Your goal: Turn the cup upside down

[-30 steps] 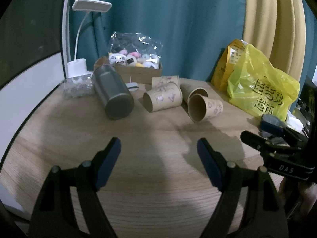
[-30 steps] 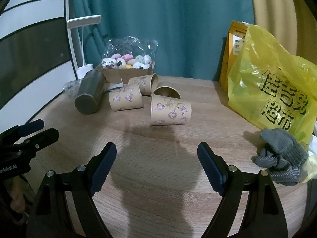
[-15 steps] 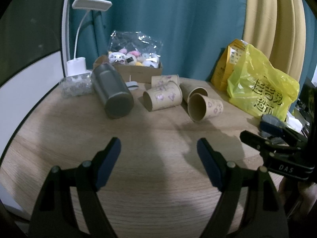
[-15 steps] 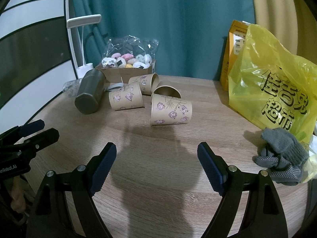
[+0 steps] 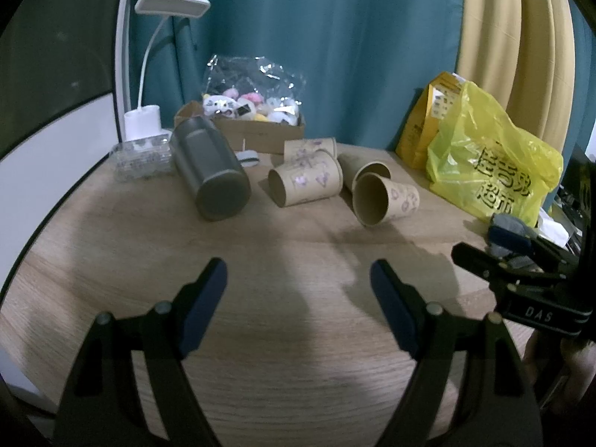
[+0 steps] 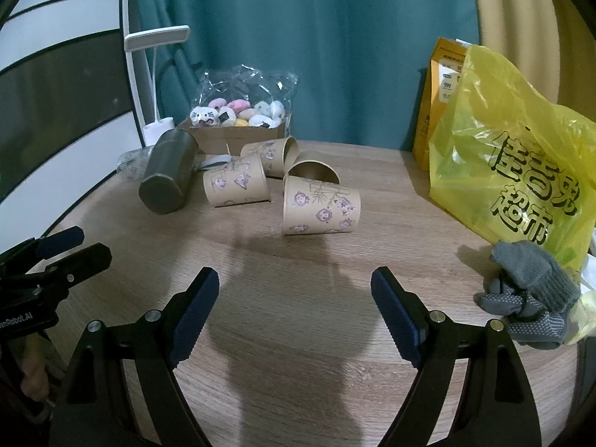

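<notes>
The nearest cup (image 6: 321, 205) is seen lying sideways ahead of the right tool (image 6: 294, 298), both tools spread apart

My left gripper (image 5: 298, 279) is a matte black frame with two forked arms; each arm carries a dark blue ribbed pad (image 5: 203, 309) on its inner face. Round silver screw heads sit on the arm tops, two per side. My right gripper (image 6: 294, 287) has the same build: black arms, blue serrated pads (image 6: 395, 313), silver screws. Seen from the left wrist view, the right unit's body bears white lettering reading "DAS", partly cut off. From the right wrist view, the left unit shows white text "nRobot.AI". A patch of bare skin shows beneath that body at the frame edge.
</notes>
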